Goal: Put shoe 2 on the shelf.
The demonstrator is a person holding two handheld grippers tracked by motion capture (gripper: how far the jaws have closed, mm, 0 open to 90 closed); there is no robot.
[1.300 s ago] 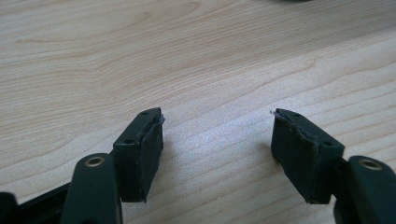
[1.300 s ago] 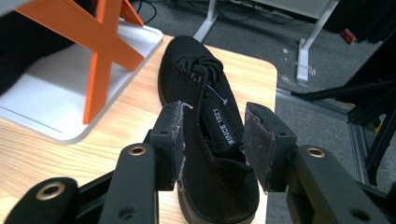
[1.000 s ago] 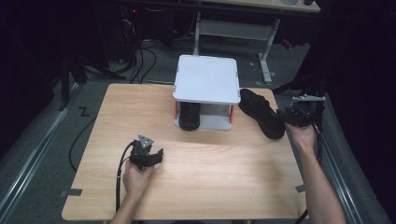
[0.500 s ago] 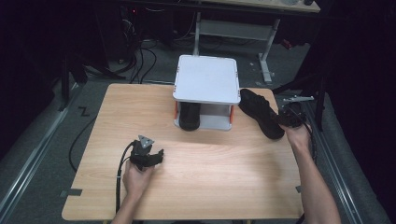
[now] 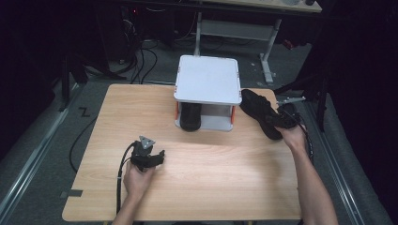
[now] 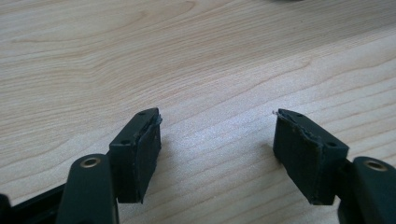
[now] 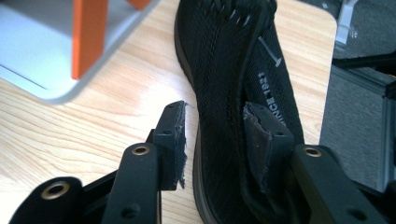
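A black mesh shoe (image 5: 259, 110) lies on the wooden table (image 5: 141, 108) just right of a white two-level rack (image 5: 208, 79). My right gripper (image 5: 287, 121) is at the shoe's near end. In the right gripper view my right gripper (image 7: 215, 112) stands open, straddling the side wall of the shoe (image 7: 224, 56): one jaw is inside the shoe, the other outside it, a sliver off the sole. A second black shoe (image 5: 190, 117) sits under the rack. My left gripper (image 5: 157, 157) rests at the front left, and my left gripper (image 6: 217, 121) is open over bare wood.
The rack has orange legs (image 7: 88, 32) close to the left of the right gripper. The table's right edge (image 5: 286, 154) runs just beside the shoe, with dark floor and a desk frame (image 5: 267, 56) beyond. Cables (image 5: 141, 56) lie on the floor behind the table.
My right gripper has moved left and slightly nearer, from beside the table's edge onto the shoe's near end. The left gripper has stayed still.
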